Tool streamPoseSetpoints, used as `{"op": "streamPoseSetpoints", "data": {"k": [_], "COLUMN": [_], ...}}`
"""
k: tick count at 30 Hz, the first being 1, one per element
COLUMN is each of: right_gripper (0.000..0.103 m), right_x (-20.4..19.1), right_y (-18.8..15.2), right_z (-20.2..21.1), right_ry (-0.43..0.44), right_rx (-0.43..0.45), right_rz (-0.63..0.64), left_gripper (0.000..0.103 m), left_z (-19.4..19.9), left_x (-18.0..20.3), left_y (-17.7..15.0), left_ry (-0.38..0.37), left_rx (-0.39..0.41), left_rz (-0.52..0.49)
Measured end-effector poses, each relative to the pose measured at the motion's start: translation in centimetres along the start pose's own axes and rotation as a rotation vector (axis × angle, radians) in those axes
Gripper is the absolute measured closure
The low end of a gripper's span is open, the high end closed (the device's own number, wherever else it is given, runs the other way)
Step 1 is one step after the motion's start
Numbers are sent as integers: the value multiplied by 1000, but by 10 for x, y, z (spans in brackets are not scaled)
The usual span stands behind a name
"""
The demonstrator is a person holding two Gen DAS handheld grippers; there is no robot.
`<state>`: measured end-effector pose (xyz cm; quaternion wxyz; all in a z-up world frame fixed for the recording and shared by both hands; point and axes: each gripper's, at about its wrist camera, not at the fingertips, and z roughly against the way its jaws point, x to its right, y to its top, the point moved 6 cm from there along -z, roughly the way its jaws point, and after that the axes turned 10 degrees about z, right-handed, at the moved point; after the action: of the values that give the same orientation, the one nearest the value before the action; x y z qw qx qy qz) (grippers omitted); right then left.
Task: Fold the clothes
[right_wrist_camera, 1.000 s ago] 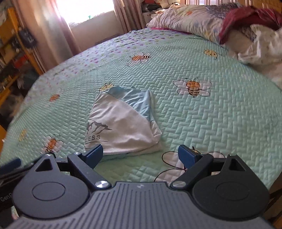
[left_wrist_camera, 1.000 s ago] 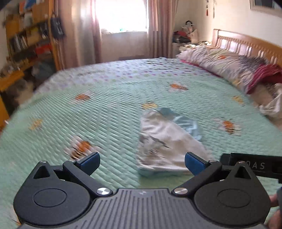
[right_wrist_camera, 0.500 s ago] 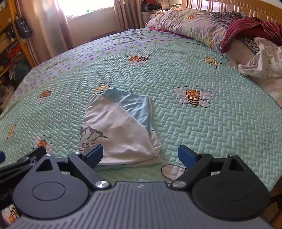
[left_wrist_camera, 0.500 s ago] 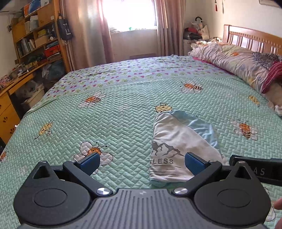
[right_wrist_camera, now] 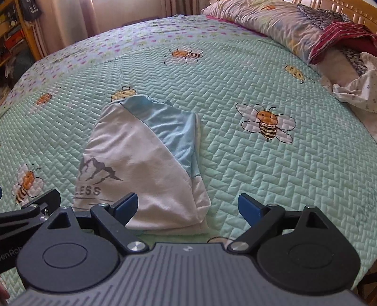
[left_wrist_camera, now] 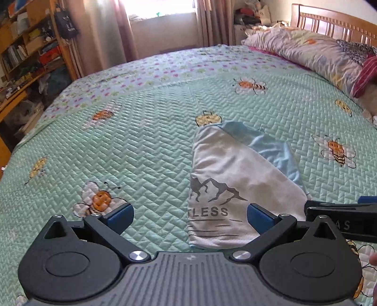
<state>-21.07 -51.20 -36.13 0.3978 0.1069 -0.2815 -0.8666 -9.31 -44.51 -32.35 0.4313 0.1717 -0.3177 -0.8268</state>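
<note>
Left wrist view, items by size, lg to sm:

1. Bed [left_wrist_camera: 141, 146] – fills most of frame; green quilted cover w/ bee prints, strip w/ small coloured dots along far edge. Wooden headboard [left_wrist_camera: 334, 23] at upper R.
2. Curtains [left_wrist_camera: 103, 30] + bright window [left_wrist_camera: 160, 9], far wall.
3. Bookshelf [left_wrist_camera: 28, 47], far L, crowded; contents too blurred to list.
4. Pillow [left_wrist_camera: 304, 51], pale patterned, at headboard end; dark red striped cloth [left_wrist_camera: 365, 77] lying against it.
5. Shirt [left_wrist_camera: 231, 179] – folded to a compact bundle, white face up, light blue panel showing along R side, grey mountain print + letters "TLESS". Lies flat on cover, near edge of bed, ahead of both tools.
6. Left gripper [left_wrist_camera: 189, 215] – released, blue pads wide apart, nothing between; R pad over shirt's near corner; contact w/ shirt can't be told.
7. Right gripper [left_wrist_camera: 341, 211] – seen side-on at R edge, black.

Right wrist view:

1. Bed [right_wrist_camera: 282, 176], same cover.
2. Pillow [right_wrist_camera: 271, 21], upper R.
3. Shirt [right_wrist_camera: 141, 160] – just in front of tool, L of centre.
4. Right gripper [right_wrist_camera: 188, 208] – released, pads wide apart, holding nothing; L pad over shirt's near edge.
5. Left gripper [right_wrist_camera: 35, 209] – partly in frame at L edge.
</note>
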Motion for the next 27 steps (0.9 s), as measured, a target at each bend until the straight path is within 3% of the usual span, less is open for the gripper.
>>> {"op": "streamPoseSetpoints", "data": {"k": [8,27], "right_gripper": [11,11], "right_x": [3,-1], "right_y": [-1,2], "right_z": [-28,-24], "right_ry": [3,6], "right_rx": [-37,-27], "right_rz": [-16,-8], "left_gripper": [1,1], "left_z": [-22,-21], "left_x": [6,1], "left_y": [-5,-2], "left_ry": [-9,0], "left_rx": [-31,-32], "left_rz": [-15,-21]}}
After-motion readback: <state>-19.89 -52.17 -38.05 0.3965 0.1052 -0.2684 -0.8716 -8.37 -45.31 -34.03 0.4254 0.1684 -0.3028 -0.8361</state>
